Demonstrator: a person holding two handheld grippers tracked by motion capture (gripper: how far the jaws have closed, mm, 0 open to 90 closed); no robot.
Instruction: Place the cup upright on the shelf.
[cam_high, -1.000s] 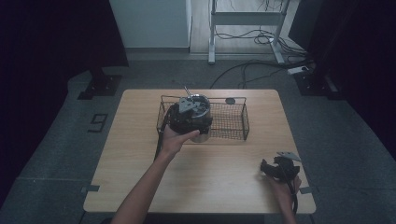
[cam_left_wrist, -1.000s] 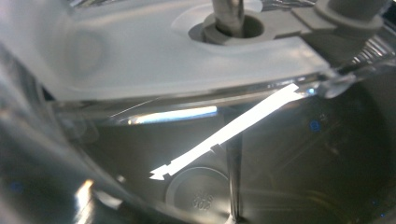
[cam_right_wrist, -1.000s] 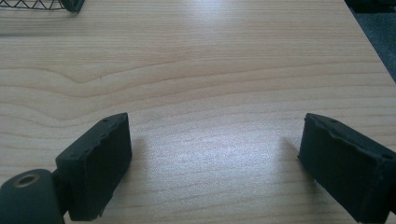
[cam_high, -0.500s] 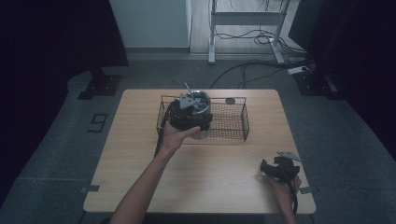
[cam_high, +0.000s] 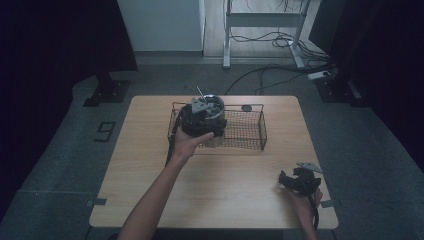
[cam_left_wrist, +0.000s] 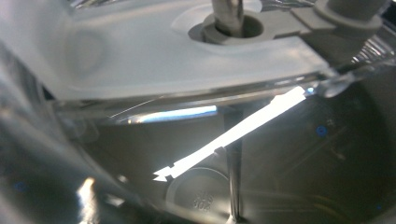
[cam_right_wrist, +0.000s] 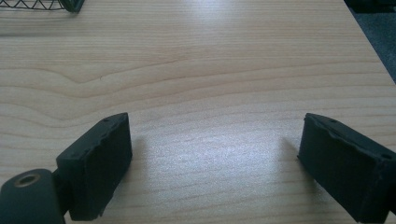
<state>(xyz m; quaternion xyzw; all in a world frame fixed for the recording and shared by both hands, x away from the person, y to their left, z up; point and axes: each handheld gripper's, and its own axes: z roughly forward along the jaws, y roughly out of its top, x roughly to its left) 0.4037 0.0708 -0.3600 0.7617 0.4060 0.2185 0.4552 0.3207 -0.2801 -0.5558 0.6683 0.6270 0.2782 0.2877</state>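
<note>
The left tongs (cam_high: 200, 117) are at a clear lidded container (cam_high: 214, 107) in the left end of the wire basket (cam_high: 250, 132) on the wooden surface (cam_high: 225, 175); their grip cannot be told. The right tongs (cam_high: 287, 180) rest gaping wide near the surface's front right corner, well apart from the basket

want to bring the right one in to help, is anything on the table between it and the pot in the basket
Nothing visible: bare table lies between the right hand-held gripper and the basket, whose near wire wall fronts the pot.
</note>
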